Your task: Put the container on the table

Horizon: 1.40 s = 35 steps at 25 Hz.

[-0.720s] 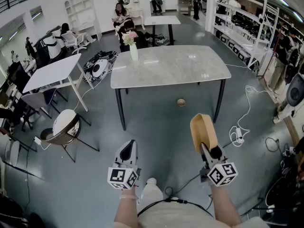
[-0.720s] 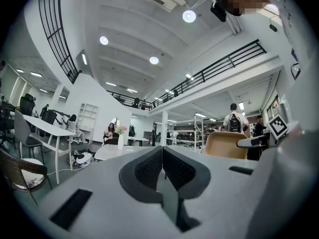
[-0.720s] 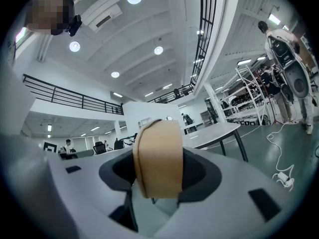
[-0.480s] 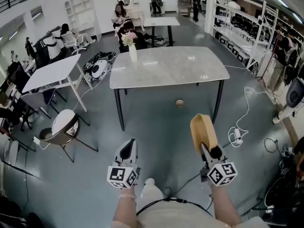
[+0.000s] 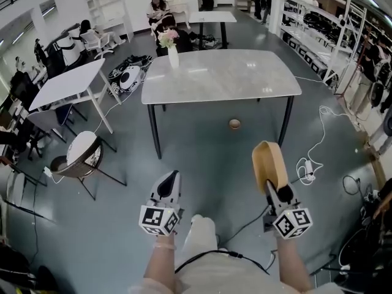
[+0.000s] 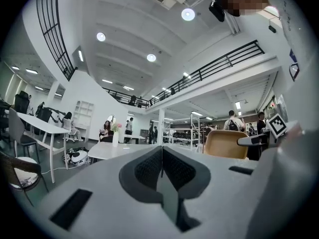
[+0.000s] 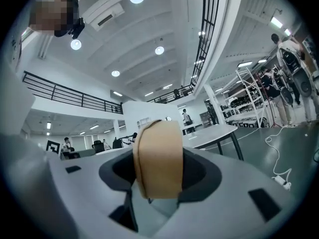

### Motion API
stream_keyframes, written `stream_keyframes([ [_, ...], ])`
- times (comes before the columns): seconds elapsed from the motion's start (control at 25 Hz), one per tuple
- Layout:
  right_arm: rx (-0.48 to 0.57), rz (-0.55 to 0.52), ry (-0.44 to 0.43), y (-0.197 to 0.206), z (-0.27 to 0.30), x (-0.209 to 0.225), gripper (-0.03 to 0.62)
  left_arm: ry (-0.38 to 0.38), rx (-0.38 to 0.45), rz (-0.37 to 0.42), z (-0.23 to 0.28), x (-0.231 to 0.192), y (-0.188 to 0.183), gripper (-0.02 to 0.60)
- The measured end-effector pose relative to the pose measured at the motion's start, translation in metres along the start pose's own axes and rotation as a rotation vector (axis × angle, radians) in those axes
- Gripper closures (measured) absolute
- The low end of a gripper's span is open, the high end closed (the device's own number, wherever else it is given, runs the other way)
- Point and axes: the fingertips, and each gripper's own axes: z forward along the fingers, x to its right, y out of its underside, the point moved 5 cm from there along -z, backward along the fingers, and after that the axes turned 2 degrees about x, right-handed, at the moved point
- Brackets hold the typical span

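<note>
**Grey hall, white furniture**

A glossy grey floor (image 5: pixel 202 158) spreads ahead of me to a marble-topped counter (image 5: pixel 220 75) on dark legs. At my left stand a white table (image 5: pixel 67 90) and a round chair (image 5: pixel 82 158). At my right are metal shelving racks (image 5: pixel 318 35) and a loose white cable (image 5: pixel 318 139). Round ceiling lights (image 6: pixel 188 14) shine above a black-railed balcony (image 6: pixel 219 63).

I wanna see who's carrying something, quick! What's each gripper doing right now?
Left gripper: closed, holding nothing.
Right gripper: closed on the tan oval container, gripping it by its edge.
</note>
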Motion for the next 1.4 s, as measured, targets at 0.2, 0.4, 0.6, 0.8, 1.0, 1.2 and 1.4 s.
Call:
stream_keyframes([
  [0.2,-0.015,0.02,0.012,0.003,0.037,0.028,0.37,0.002,-0.02,-0.026,0.05,-0.014,0.016,0.577],
  [0.4,-0.025,0.018,0.018,0.008,0.101,0.059,0.369,0.039,-0.014,-0.031,0.116,-0.036,0.031,0.577],
  [0.6,-0.041,0.028,0.025,-0.005,0.173,0.086,0.368,0.058,-0.066,-0.05,0.193,-0.067,0.039,0.577],
  [0.8,-0.049,0.046,0.046,-0.004,0.243,0.101,0.368,0.071,-0.056,-0.059,0.259,-0.112,0.037,0.577],
  [1.0,-0.044,0.049,0.046,-0.004,0.298,0.11,0.368,0.094,-0.041,-0.068,0.313,-0.145,0.042,0.577],
  [1.2,-0.041,0.067,0.052,-0.003,0.338,0.116,0.368,0.106,-0.049,-0.083,0.351,-0.167,0.045,0.577],
  [1.4,-0.055,0.087,0.056,-0.01,0.364,0.125,0.369,0.114,-0.052,-0.084,0.369,-0.177,0.041,0.577],
])
